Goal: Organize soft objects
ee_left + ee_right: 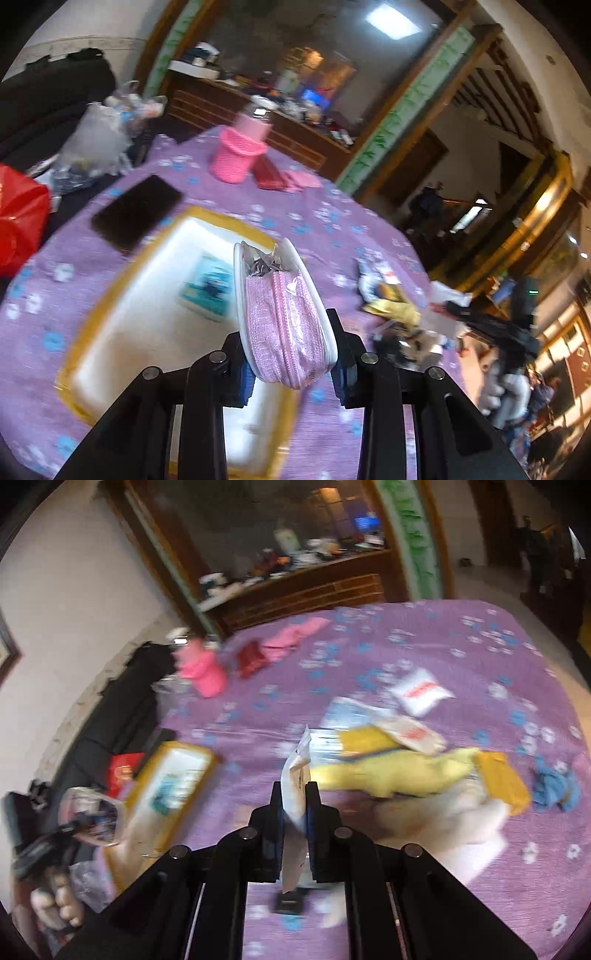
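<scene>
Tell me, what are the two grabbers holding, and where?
The left gripper squeezes the near end of a wrapped pink pouch. The right gripper pinches a flat white packet on its two flat faces.

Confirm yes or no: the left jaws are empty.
No: the left gripper is shut on a pink pouch over the white tray.

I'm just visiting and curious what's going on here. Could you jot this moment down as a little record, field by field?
Surface: purple flowered cloth
Left gripper: shut on a pink pouch in clear wrap
Right gripper: shut on a thin white packet
Container: white tray with yellow rim, below the pouch
In tray: small teal-printed packet
Loose pile: yellow cloth, white sachet, blue cloth
</scene>
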### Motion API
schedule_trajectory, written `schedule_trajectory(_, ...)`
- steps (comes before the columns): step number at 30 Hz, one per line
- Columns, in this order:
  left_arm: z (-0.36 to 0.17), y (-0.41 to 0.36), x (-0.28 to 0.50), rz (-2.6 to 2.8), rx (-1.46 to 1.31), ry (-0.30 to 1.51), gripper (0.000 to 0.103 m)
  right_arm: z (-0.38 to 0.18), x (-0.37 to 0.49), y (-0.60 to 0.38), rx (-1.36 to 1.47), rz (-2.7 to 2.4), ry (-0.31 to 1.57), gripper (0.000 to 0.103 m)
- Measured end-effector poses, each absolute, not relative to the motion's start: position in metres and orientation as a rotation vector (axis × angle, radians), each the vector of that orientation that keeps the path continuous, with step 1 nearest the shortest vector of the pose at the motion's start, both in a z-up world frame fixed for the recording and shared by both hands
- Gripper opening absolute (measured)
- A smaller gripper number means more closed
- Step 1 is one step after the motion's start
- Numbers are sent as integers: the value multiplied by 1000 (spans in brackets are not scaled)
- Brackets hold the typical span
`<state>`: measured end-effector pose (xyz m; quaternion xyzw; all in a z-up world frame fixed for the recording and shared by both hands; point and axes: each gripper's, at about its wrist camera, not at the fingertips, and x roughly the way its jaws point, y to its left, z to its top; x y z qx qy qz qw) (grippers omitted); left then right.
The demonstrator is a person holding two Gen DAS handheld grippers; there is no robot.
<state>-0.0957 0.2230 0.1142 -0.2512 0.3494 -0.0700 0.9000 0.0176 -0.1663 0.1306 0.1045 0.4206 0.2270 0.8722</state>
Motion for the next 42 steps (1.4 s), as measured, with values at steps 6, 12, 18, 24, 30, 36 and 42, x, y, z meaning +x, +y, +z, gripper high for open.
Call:
schedule_trajectory(6,98,252,-70,-30,-475,780,34,131,20,-89,240,676,957,10)
schedule_trajectory(12,75,265,-27,1,-447,845,34,114,32,-8,224,776,1040,10)
schedule_trajectory(18,55,272,3,19,-470,896,56,89,54,59,203,799,1111,10)
schedule_trajectory(24,55,280,2,-3,-512,918,66,65,91,94,308,818,1180,10)
schedule_trajectory(30,73,279,-23,28,-441,889,69,41,110,106,322,781,1225,13)
schedule_trajectory(36,84,286,-32,55,-433,834,69,56,98,82,205,692,1129,40)
schedule_trajectory(42,78,267,3,9,-407,837,69,90,64,21,165,645,1007,40)
